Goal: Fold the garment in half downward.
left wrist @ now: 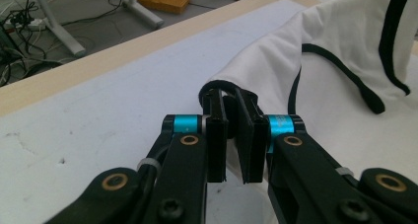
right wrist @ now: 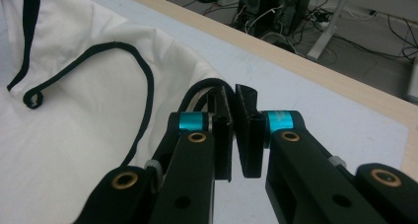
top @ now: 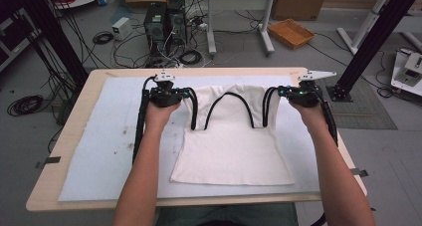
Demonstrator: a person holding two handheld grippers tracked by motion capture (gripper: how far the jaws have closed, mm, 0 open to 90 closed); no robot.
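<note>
While clamped, top (top: 234,141) spans claws.

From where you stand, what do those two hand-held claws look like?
Both are black. The left claw and right claw each have two flat black jaws on jointed black arms, with bright blue bands near the jaws and brass-coloured rivets. A black cable trails from each, and a grey three-cornered plate sits on top. The person's forearms are bare, without sleeves.

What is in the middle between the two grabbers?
Between the left gripper and right gripper, the high view shows the white top, its black-edged neckline sagging between them.
</note>
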